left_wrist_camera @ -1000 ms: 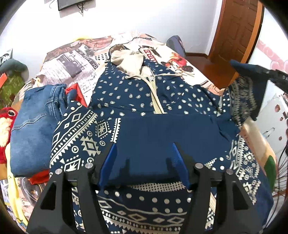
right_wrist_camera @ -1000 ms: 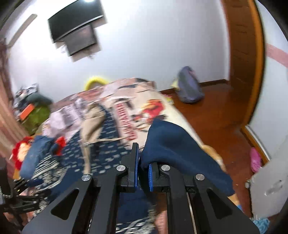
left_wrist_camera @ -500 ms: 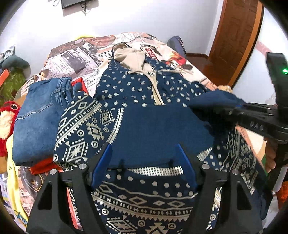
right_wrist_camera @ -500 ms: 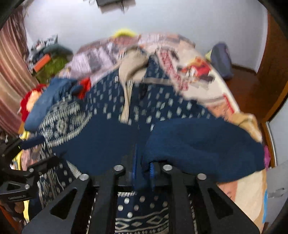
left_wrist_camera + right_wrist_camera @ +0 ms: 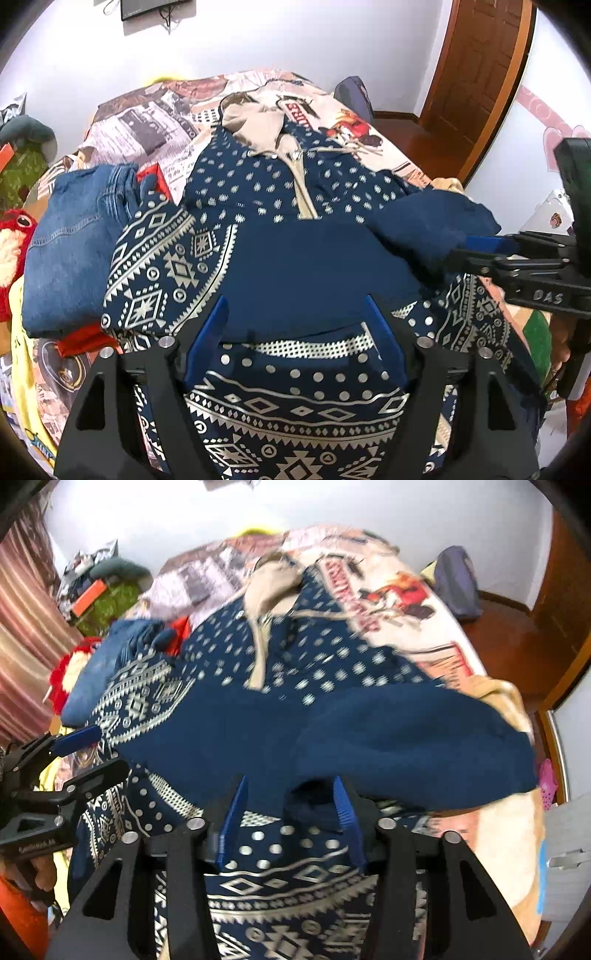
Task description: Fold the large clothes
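Note:
A large navy hooded jacket (image 5: 280,206) with white patterns and a beige hood lies face up on the bed, also seen in the right wrist view (image 5: 295,664). Both sleeves are folded across its chest, showing plain navy lining (image 5: 306,273). The right sleeve (image 5: 406,738) lies draped over the middle. My left gripper (image 5: 297,314) is open and empty above the jacket's lower front. My right gripper (image 5: 288,794) is open just over the sleeve's edge, holding nothing; it shows at the right in the left wrist view (image 5: 480,245).
Folded blue jeans (image 5: 70,243) lie on a red garment left of the jacket. A red plush toy (image 5: 11,236) sits at the bed's left edge. The patterned bedspread (image 5: 155,122) lies beyond. A wooden door (image 5: 484,74) and a bag (image 5: 458,579) are to the right.
My right gripper carried the right sleeve leftward over the jacket's chest, then opened and let it go. My left gripper stayed open and drew slightly back.

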`<state>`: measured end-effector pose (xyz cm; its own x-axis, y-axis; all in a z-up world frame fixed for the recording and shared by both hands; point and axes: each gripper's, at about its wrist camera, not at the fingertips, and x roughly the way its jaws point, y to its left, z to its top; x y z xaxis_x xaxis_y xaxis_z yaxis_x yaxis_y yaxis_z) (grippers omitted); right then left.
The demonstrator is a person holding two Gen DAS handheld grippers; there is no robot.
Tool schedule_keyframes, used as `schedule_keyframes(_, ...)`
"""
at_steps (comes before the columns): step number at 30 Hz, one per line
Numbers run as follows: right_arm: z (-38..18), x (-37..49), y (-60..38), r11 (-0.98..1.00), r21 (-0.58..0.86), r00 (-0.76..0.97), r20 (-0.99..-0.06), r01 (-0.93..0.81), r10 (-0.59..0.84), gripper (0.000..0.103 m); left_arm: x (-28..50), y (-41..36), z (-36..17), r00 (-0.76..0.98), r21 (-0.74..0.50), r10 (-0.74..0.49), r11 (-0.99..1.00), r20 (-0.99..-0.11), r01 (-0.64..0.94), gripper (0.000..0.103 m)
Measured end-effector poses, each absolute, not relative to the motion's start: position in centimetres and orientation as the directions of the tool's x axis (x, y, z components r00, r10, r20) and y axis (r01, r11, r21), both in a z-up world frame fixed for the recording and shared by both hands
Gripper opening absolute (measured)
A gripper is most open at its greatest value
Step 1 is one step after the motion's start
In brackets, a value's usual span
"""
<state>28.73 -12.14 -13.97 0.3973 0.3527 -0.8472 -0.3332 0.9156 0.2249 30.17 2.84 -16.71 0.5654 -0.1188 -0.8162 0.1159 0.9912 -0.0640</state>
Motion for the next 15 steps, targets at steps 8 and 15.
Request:
schedule_keyframes(8, -14.5, 29.8, -19.9, 0.962, 0.235, 0.475, -0.837, -0.139, 0.272, 0.052, 31.4, 2.1, -17.0, 0.576, -0.057, -0.116, 0.991, -0.809, 0.118, 0.087)
schedule_keyframes(15, -19.4, 32.0, -26.7, 0.930, 0.340, 0.422, -0.869, 0.136, 0.256, 0.052, 33.2, 1.4, -19.8, 0.526, -0.067, -0.118, 0.991, -0.842, 0.116, 0.087)
